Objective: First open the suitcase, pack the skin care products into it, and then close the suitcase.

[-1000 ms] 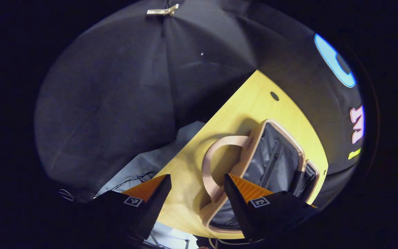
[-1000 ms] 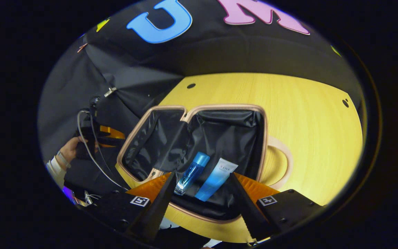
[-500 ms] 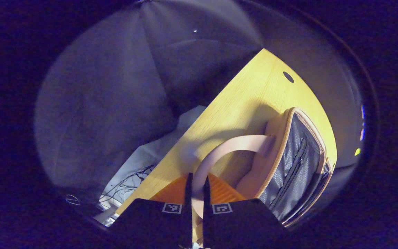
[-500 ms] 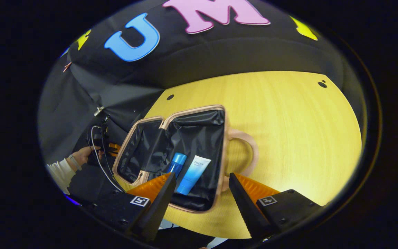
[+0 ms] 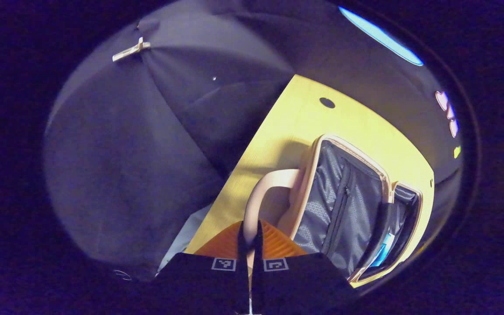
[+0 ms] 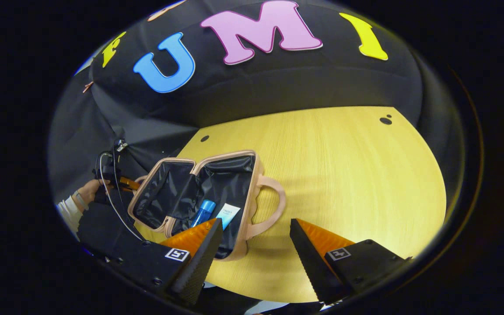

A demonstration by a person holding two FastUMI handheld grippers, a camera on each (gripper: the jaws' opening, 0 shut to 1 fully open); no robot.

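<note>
The pink suitcase (image 6: 254, 175) lies open on the yellow table (image 6: 344, 175), both black-lined halves facing up. A blue bottle (image 6: 204, 212) and a white-and-blue tube (image 6: 229, 214) lie in its right half. In the left gripper view my left gripper (image 5: 248, 234) is shut on the lid's pink handle (image 5: 263, 190), beside the grey zipped lining (image 5: 335, 192); the tube (image 5: 383, 256) peeks out of the far half. My right gripper (image 6: 256, 223) is open and holds nothing, hovering near the other handle (image 6: 276, 205).
A hand (image 6: 86, 191) with a white sleeve holds the left gripper (image 6: 123, 183) at the suitcase's far left, with a cable looping beside it. The table has small round holes (image 6: 385, 119). Its left edge (image 5: 252, 144) drops off beside the lid.
My left gripper closed on the lid's handle and keeps hold of it. The right gripper has drawn back from the suitcase, which now looks smaller and farther left.
</note>
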